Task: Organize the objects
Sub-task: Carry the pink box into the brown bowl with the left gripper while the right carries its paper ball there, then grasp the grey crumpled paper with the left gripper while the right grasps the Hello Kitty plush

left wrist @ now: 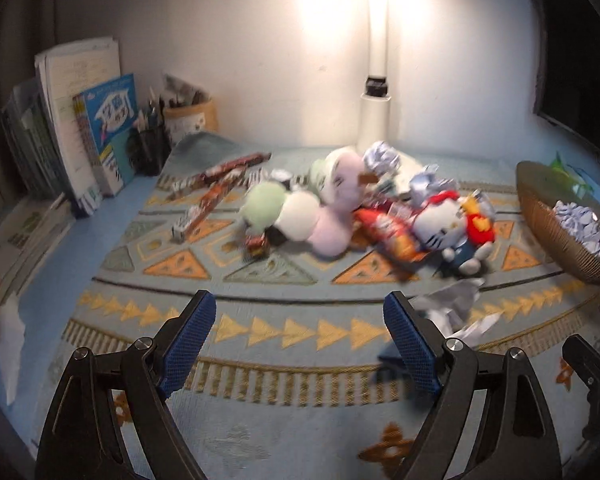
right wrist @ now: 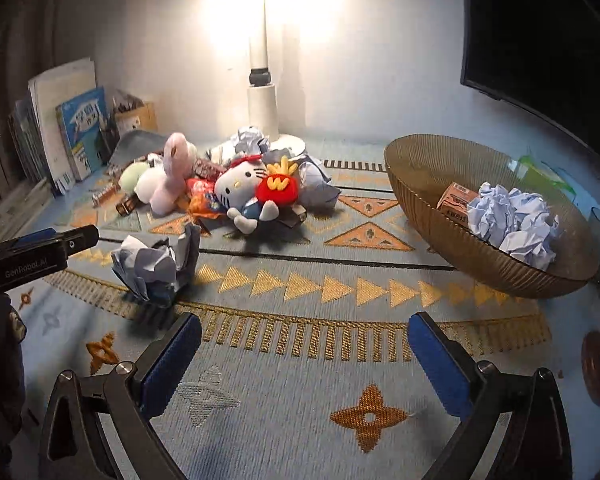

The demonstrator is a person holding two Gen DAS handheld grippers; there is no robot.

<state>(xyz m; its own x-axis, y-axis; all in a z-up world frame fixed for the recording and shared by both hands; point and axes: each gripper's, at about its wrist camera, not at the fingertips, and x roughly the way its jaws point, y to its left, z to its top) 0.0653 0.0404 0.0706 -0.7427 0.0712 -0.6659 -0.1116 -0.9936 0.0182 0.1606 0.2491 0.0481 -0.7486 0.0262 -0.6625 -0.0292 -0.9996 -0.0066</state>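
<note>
On the patterned mat [right wrist: 300, 360], a heap of toys lies near the lamp: a white cat plush holding red fries [right wrist: 244, 188] [left wrist: 444, 224], a pink plush [right wrist: 172, 172] [left wrist: 340, 196], a green-and-white plush [left wrist: 276, 208] and an orange snack bag [left wrist: 392, 236]. Crumpled paper balls [right wrist: 316, 184] lie among them. One loose crumpled paper [right wrist: 156, 264] [left wrist: 452, 308] sits nearer, just right of my left gripper [left wrist: 300, 304], which is open and empty. My right gripper [right wrist: 305, 322] is open over bare mat. A brown ribbed basket [right wrist: 420, 176] at the right holds crumpled paper [right wrist: 512, 220] and a small box [right wrist: 456, 200].
Books [left wrist: 80, 120] and a pen holder [left wrist: 148, 148] stand at the back left, with long snack boxes [left wrist: 228, 172] lying in front of them. A white lamp [right wrist: 262, 108] stands by the wall. A dark screen [right wrist: 540, 40] hangs at the upper right.
</note>
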